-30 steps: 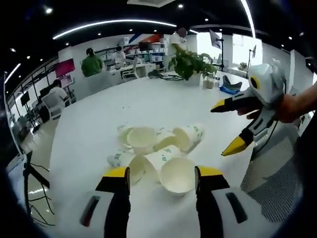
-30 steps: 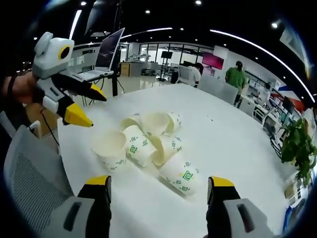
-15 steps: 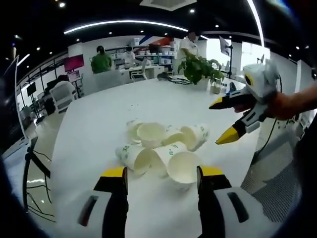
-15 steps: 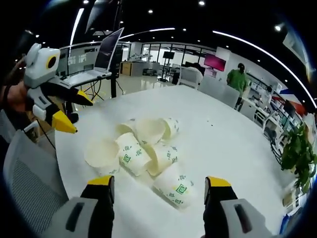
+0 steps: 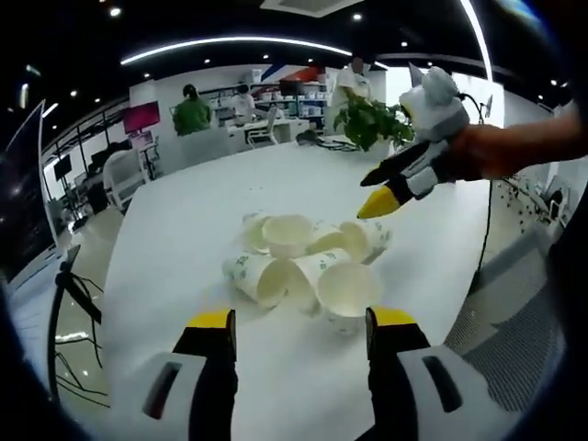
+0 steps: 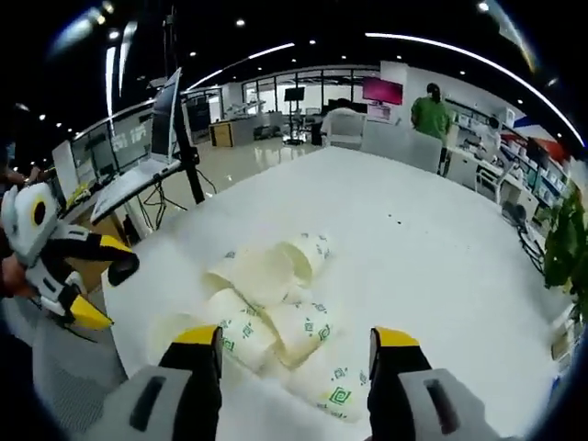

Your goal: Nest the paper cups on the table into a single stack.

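Spreading wide at the bottom of the left gripper view, the jaws of the left gripper (image 5: 301,322), grey with yellow tips, hold nothing and touch nothing; the nearest white paper cup (image 5: 347,292), lying with its open mouth toward the camera, sits just beyond the gap between them. That cup belongs to a loose heap of white paper cups with green printed logos (image 5: 308,257), all tipped over on the broad white bench (image 5: 184,230), some touching or overlapping. How many cups are in the heap is hard to tell, since several hide one another.

The right gripper (image 5: 377,191), held in a person's hand (image 5: 487,152), reaches in above the far right side of the heap, its yellow-tipped jaws slightly parted and clear of the cups.

In the right gripper view, the right gripper (image 6: 296,338) shows its jaws well apart and gripping nothing, hanging over the near edge of the cup heap (image 6: 271,299); the closest cups are partly covered by the jaws. The left gripper (image 6: 101,289) shows at the left beside the bench (image 6: 413,230), jaws parted, its body cut off by the edge.

Beyond the heap stand a green potted plant (image 5: 367,119) and people at distant desks, too small to make out.
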Demonstrator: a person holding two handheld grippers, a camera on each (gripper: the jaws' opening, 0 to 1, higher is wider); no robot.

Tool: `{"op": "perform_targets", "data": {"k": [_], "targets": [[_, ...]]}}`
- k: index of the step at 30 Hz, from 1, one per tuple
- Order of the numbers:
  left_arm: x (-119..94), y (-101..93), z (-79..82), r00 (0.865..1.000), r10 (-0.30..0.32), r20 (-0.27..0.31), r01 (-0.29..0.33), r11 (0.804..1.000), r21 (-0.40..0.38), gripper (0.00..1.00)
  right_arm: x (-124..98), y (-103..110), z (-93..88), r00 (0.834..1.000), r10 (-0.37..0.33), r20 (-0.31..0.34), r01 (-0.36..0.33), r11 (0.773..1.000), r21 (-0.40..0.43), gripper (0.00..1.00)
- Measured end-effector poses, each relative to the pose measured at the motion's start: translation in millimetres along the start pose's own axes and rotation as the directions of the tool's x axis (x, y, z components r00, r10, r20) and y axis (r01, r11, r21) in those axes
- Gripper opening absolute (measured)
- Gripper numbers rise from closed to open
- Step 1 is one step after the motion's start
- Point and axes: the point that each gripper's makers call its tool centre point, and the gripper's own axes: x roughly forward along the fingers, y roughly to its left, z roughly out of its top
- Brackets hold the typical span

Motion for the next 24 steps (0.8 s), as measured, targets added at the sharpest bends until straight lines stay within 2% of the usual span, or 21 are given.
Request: {"op": "perform_targets", "data": {"k": [3, 9, 12, 15, 19, 24], "targets": [[-0.2, 0.8, -4.8, 1.0, -0.001, -0.006, 0.001, 1.0, -0.002, 0.55, 12.2, -3.3, 13.1, 0.999, 0.006, -0.036, -0.006, 1.0, 0.003, 0.56], [-2.8, 1.3, -9.6, 1.0, -0.003, -0.011, 0.003, 1.0, -0.012, 0.55, 32.9, 5.8, 34.9, 0.995, 0.049, -0.091, -0.05, 0.999, -0.001, 0.53], [-3.1, 1.2, -11.0, 1.0, -0.002, -0.013, 0.002, 1.0, -0.011, 0.55, 45.7, 13.8, 33.1, 0.986, 0.061, -0.156, -0.068, 0.997, -0.04, 0.52], [-2.5, 2.0, -13.2, 1.0, -0.001, -0.018, 0.001, 1.0, -0.004, 0.56, 66.6, 17.7, 34.8, 0.978, 0.072, -0.194, -0.08, 0.996, -0.034, 0.5], [-1.7, 3.7, -14.3, 1.0, -0.002, -0.015, 0.001, 1.0, -0.013, 0.57, 75.0, 18.3, 35.2, 0.969, 0.074, -0.235, -0.086, 0.995, -0.041, 0.46], [-2.4, 8.3, -17.3, 1.0, 0.008, -0.011, -0.009, 0.999, -0.044, 0.57, 97.1, 18.1, 33.2, 0.961, 0.089, -0.263, -0.11, 0.992, -0.067, 0.4]]}}
